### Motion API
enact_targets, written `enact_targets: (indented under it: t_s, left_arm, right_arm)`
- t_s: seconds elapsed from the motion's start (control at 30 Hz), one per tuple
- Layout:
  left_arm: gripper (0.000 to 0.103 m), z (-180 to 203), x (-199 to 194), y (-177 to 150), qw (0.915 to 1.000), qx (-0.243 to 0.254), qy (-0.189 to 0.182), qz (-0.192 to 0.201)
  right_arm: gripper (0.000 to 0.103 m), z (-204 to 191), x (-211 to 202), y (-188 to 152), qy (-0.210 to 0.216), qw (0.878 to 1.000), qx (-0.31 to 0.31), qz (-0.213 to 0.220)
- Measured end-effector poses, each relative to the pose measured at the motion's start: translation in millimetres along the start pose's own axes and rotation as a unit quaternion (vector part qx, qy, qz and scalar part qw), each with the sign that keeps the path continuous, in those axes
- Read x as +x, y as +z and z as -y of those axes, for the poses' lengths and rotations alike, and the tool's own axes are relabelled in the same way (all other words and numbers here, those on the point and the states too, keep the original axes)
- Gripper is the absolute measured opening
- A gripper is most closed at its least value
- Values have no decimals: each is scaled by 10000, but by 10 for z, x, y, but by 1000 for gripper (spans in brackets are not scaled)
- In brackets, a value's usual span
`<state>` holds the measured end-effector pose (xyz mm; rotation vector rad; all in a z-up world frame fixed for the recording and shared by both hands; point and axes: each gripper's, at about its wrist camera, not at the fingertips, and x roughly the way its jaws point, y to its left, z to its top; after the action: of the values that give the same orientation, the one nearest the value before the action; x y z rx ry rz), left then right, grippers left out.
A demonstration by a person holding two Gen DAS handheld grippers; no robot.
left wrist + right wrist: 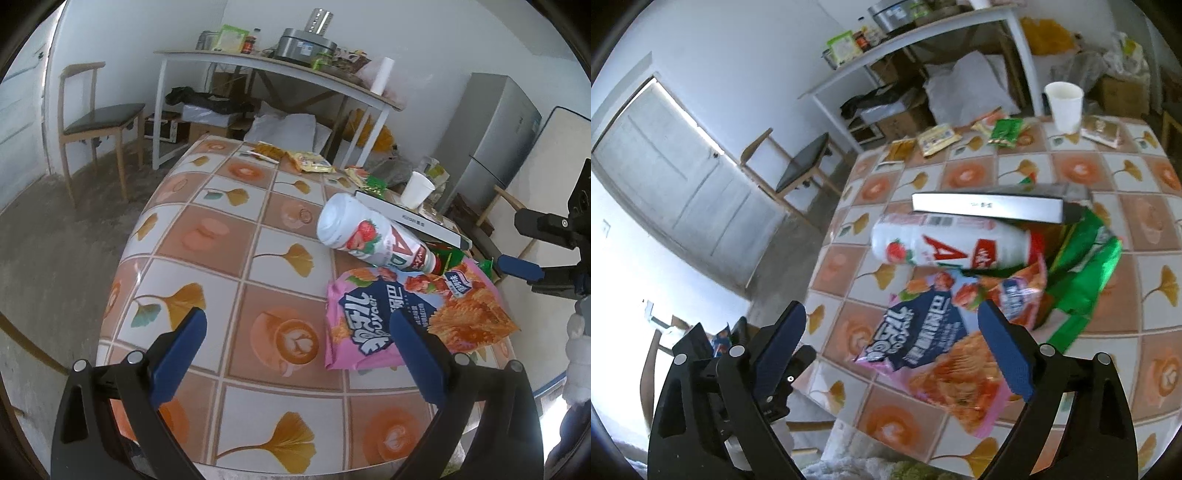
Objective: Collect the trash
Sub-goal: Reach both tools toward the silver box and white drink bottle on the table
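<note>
on a table (258, 236) covered with a ginkgo-leaf cloth lie one pink snack bag (413, 317) with chinese writing, one white strawberry drink bottle (373, 236) on its side lettered "ad", one green wrapper (1082, 266), one white paper cup (1063, 105) and one flat box (986, 206). the left gripper (297, 332) and right gripper (892, 325) both hang with jaws wide apart, empty, near the pink bag.

left wrist: tilted down, close over table (258, 236) | right wrist: same | shared: pink snack bag (369, 325), bottle (945, 245)
</note>
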<state>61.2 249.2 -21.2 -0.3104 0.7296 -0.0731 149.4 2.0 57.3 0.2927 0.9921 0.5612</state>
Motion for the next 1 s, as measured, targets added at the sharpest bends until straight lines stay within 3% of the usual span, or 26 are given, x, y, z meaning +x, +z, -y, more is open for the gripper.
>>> enact_targets:
  t_s: [0.47, 0.8, 1.0]
  left_arm:
    - [97, -90, -62, -72, 9997, -21, 213, -99]
    - [97, -147, -105, -100, 9995, -90, 292, -55]
    - [97, -71, -139, 146, 9994, 218, 207, 197]
  right_arm:
    - [84, -35, 98, -52, 272, 9994, 159, -122]
    - [78, 6, 238, 34, 693, 9945, 757, -220]
    - [71, 47, 304, -1, 729, 9922, 982, -257]
